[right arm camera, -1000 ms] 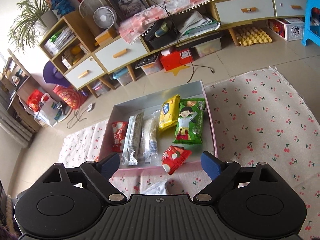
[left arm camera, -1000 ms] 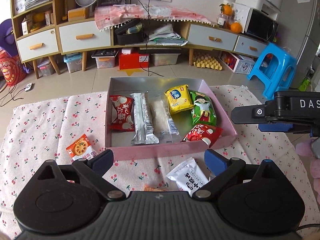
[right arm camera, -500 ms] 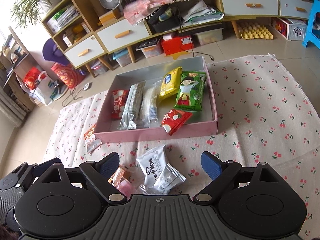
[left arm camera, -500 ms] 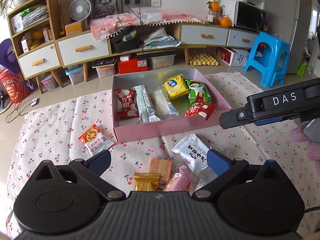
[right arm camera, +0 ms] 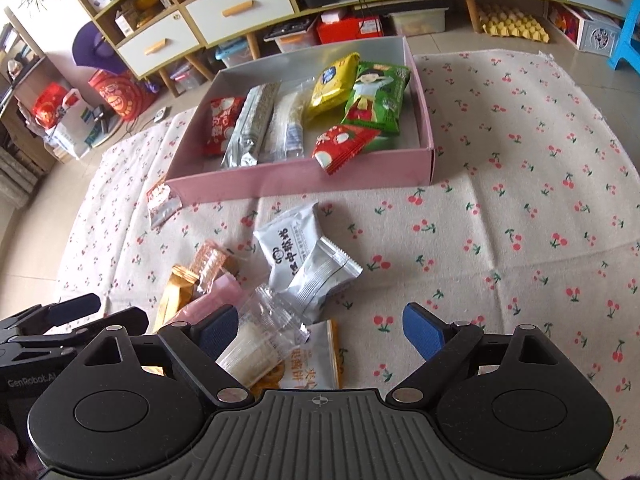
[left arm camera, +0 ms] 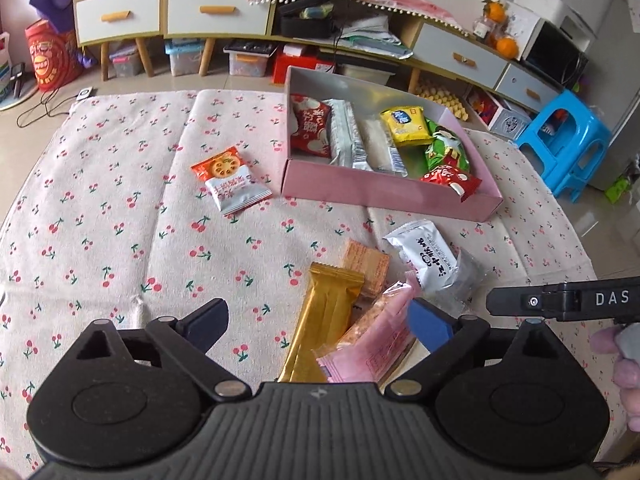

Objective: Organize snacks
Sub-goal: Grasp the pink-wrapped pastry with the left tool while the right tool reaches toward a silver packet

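Note:
A pink box [left arm camera: 384, 196] [right arm camera: 300, 180] on the cherry-print cloth holds several snack packets. In front of it lies a loose pile. My left gripper [left arm camera: 320, 318] is low over the pile, jaws closing. A gold bar [left arm camera: 324, 320] and a pink packet [left arm camera: 372, 340] lie between its fingers, not pressed. My right gripper [right arm camera: 320, 328] is open over a clear packet [right arm camera: 260, 340] and an orange-white packet [right arm camera: 316, 360]. A white packet with black writing [left arm camera: 428, 258] [right arm camera: 288, 240] and a silver packet [right arm camera: 324, 276] lie just beyond. An orange biscuit packet [left arm camera: 230, 180] [right arm camera: 162, 204] sits alone, left of the box.
The cloth [right arm camera: 520, 220] has bare room right of the pile and box. Past its far edge are a low cabinet [left arm camera: 200, 16], floor bins [left arm camera: 246, 62], an egg tray [right arm camera: 512, 24] and a blue stool [left arm camera: 560, 140]. The two grippers are close side by side.
Both grippers have drawn back from the box and dropped toward the loose pile, which now fills the near view. The left view has swung leftward, and its jaws have narrowed a little.

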Tool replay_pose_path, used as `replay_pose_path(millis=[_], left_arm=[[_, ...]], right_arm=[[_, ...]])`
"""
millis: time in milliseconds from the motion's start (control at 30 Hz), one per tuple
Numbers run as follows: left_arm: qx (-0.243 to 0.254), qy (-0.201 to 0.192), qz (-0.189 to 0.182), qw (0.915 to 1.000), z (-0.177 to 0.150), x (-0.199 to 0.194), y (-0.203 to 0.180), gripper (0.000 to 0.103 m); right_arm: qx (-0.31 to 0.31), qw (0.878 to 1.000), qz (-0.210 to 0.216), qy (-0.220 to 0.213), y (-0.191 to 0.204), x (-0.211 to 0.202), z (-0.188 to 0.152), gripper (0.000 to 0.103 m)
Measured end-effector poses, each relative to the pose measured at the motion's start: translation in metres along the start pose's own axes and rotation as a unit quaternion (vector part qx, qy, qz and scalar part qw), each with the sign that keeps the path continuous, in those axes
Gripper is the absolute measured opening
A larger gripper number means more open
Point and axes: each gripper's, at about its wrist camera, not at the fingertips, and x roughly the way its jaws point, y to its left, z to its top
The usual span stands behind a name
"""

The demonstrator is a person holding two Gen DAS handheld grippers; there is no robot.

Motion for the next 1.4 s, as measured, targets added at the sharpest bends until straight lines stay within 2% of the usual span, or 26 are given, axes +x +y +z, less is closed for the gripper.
replay_pose_path(millis=[200, 333, 600, 733, 933, 1000, 1200, 1400], left_arm=[[0.015, 0.022, -0.015, 0.9995, -0.006, 0.003, 0.002, 0.066], [0.019, 0.023, -0.018, 0.9994, -0.005, 0.000, 0.003, 0.061], [0.039, 0.028, 0.005, 0.9988, -0.005, 0.001, 0.005, 0.060], [0.044, 0.029, 0.007, 0.9986, -0.006, 0.001, 0.008, 0.060], [0.060, 0.026, -0.008, 0.9978, -0.009, 0.000, 0.004, 0.059], [0.075, 0.026, -0.015, 0.9967, -0.010, 0.000, 0.000, 0.059], [0.140, 0.028, -0.034, 0.9892, -0.016, 0.007, -0.022, 0.058], [0.216, 0.018, -0.033, 0.9757, -0.025, 0.016, -0.049, 0.058]], right_arm=[[0.032, 0.999, 0.023, 0.023, 0.003, 0.007, -0.006, 0.091], [0.027, 0.999, 0.014, 0.029, 0.012, 0.015, -0.009, 0.091], [-0.004, 0.999, -0.017, 0.044, 0.033, 0.038, -0.019, 0.091], [-0.016, 0.999, -0.031, 0.038, 0.039, 0.043, -0.021, 0.091], [-0.118, 0.991, -0.041, 0.055, 0.046, 0.045, -0.021, 0.095], [-0.127, 0.989, -0.034, 0.069, 0.040, 0.043, -0.020, 0.095], [-0.126, 0.987, -0.028, 0.094, 0.012, 0.034, -0.013, 0.095], [-0.126, 0.986, -0.054, 0.091, -0.013, 0.023, -0.013, 0.095]])
